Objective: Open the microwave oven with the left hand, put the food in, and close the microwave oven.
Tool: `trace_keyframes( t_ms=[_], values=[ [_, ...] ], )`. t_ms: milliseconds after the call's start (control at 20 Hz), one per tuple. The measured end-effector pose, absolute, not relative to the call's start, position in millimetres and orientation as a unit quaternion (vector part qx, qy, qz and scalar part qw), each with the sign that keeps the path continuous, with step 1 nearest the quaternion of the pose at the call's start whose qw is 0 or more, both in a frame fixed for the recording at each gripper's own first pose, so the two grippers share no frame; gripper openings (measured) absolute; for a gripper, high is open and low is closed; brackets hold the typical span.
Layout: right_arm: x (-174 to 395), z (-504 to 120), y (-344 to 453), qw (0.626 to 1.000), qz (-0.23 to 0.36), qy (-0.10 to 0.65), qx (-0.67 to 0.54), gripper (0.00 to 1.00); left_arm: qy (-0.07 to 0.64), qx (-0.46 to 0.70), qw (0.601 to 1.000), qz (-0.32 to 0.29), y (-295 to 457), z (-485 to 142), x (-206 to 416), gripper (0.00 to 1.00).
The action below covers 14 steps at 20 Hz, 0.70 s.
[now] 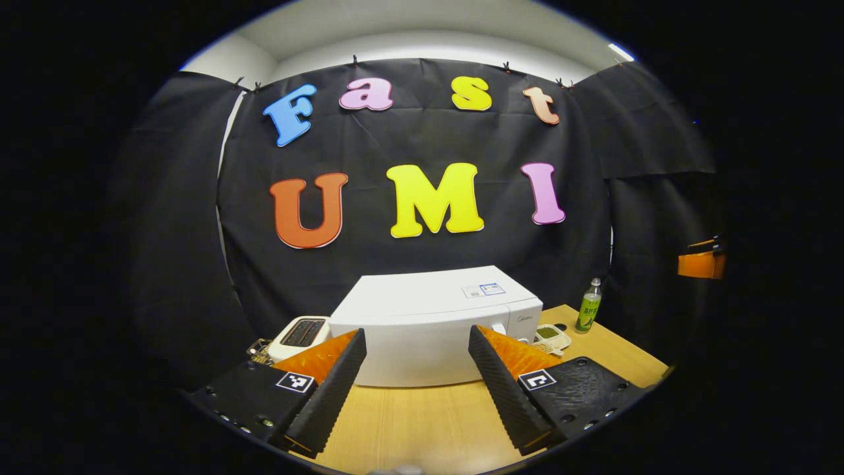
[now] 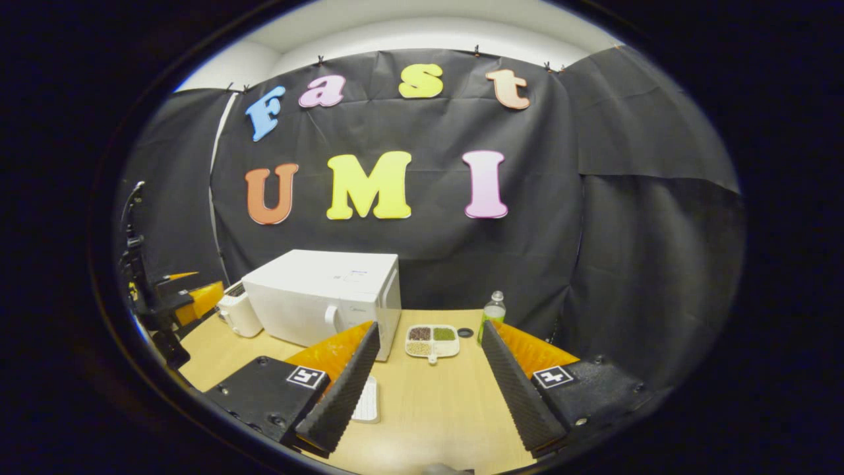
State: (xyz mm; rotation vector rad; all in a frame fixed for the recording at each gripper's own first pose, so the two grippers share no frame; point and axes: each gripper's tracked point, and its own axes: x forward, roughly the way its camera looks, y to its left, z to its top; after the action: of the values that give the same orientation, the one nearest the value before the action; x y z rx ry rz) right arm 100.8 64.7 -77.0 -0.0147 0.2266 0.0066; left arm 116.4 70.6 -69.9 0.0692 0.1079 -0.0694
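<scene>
A white microwave (image 1: 422,330) stands shut on the wooden table (image 1: 422,422), its handle (image 1: 499,328) at the door's right side. My left gripper (image 1: 419,396) is open in front of it, a short way off, holding nothing. A white divided tray of food (image 2: 432,341) with dark, green and tan portions lies to the right of the microwave (image 2: 323,297). My right gripper (image 2: 428,396) is open, points at the tray from well back, and is empty. The left gripper (image 2: 191,297) also appears at the far left of the right gripper view.
A white toaster (image 1: 300,333) sits left of the microwave. A green bottle (image 2: 492,313) and a small black ring (image 2: 465,332) are behind the tray. A flat white object (image 2: 366,399) lies on the table (image 2: 435,422) by my right gripper's left finger.
</scene>
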Motion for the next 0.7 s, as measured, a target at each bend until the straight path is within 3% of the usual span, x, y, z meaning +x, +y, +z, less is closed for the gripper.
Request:
trace_keyframes(
  t_ms=[700],
  values=[
    [104,-79,118,0.995,0.023,0.096,-0.015,0.99,0.061,0.019,0.998,-0.013,123,-67,71,0.97]
  ],
)
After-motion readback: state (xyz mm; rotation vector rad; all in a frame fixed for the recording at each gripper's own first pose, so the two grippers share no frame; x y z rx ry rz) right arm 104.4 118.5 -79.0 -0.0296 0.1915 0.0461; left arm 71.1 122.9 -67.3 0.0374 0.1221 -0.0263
